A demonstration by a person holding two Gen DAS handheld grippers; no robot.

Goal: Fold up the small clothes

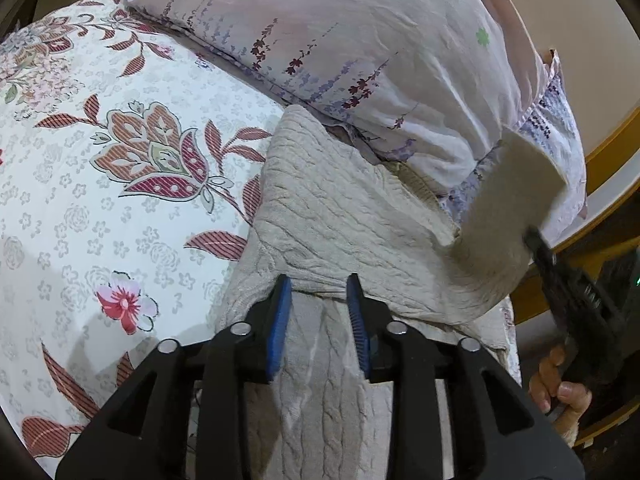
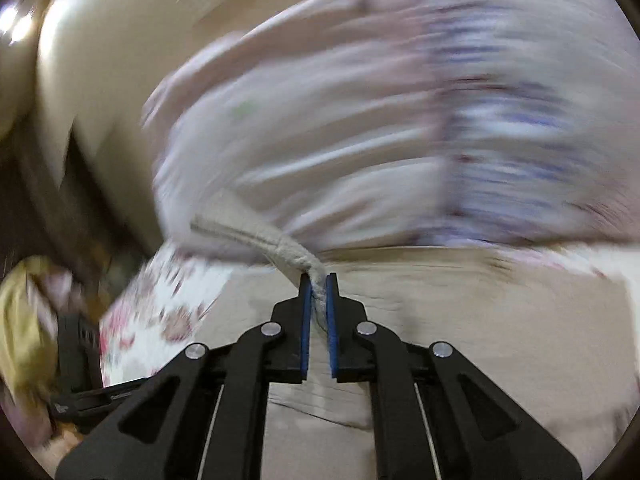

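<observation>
- The right tool (image 2: 319, 280) is clenched on a bunched edge of the beige knit garment (image 1: 340, 208); the pinch is narrow, so a quick pull could slip it free.
- The left tool (image 1: 319, 286) is spread apart over the garment, grasping nothing, so nothing anchors the fold.
- The garment lies on the floral bedsheet (image 1: 120, 160), beside the pillow (image 1: 360, 40).
- No containers are seen.

Matt cable-knit garment (image 1: 344, 208), smooth cotton bedsheet (image 1: 120, 168)
</observation>
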